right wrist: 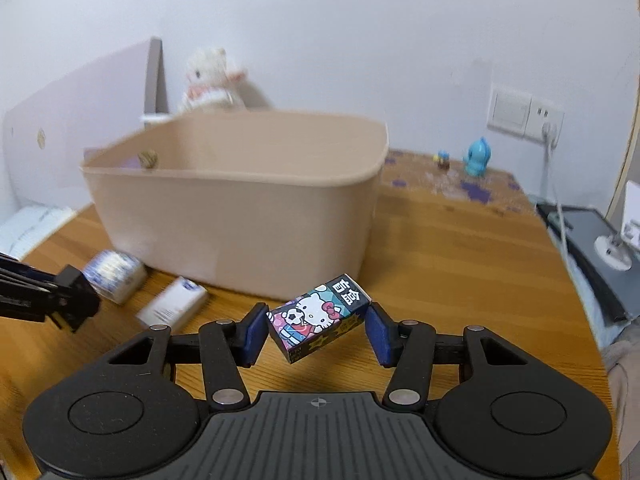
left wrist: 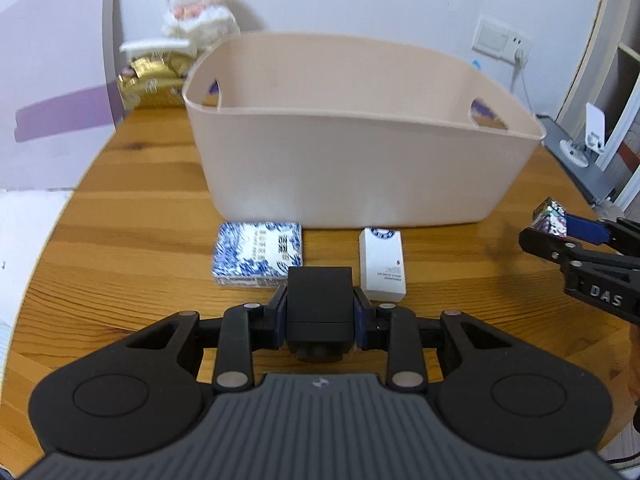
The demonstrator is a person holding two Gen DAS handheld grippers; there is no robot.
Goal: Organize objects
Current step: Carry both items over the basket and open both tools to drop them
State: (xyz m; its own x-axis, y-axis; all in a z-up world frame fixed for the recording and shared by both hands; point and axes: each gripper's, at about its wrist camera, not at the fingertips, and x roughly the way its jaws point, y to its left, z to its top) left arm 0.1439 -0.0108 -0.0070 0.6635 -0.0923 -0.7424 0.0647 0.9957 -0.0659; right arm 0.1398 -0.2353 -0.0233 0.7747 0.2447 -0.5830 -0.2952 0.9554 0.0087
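Both grippers loaded, so the step in hand looks like carrying to the beige bin (left wrist: 360, 168) and dropping in.

To do it well, we'd say: lift each box clear of the near rim before moving forward, release only once it's over the open interior, not the rim. Do one arm at a time; both come at the same front wall. Right one needs care: its box sits skewed, so avoid fast swings or it may twist out.

Left gripper (left wrist: 320, 312): fingers narrowed onto a black box (left wrist: 319, 300), pads touching both sides, squarely held. It's low over the desk (left wrist: 120, 248), just in front of the blue-patterned box (left wrist: 258, 254) and the white box (left wrist: 382, 264), which both lie on the desk beside the bin's front wall, not yet stowed.

Right gripper (right wrist: 318, 328): fingers about half open around the cartoon box (right wrist: 318, 320). Box is tilted diagonally; left pad (right wrist: 256, 330) touches it, the right pad seems to meet only the upper corner. We judge it gripped, but marginally. It's off the desk, near the bin's right front corner.

Bin contents: can't tell from either view.
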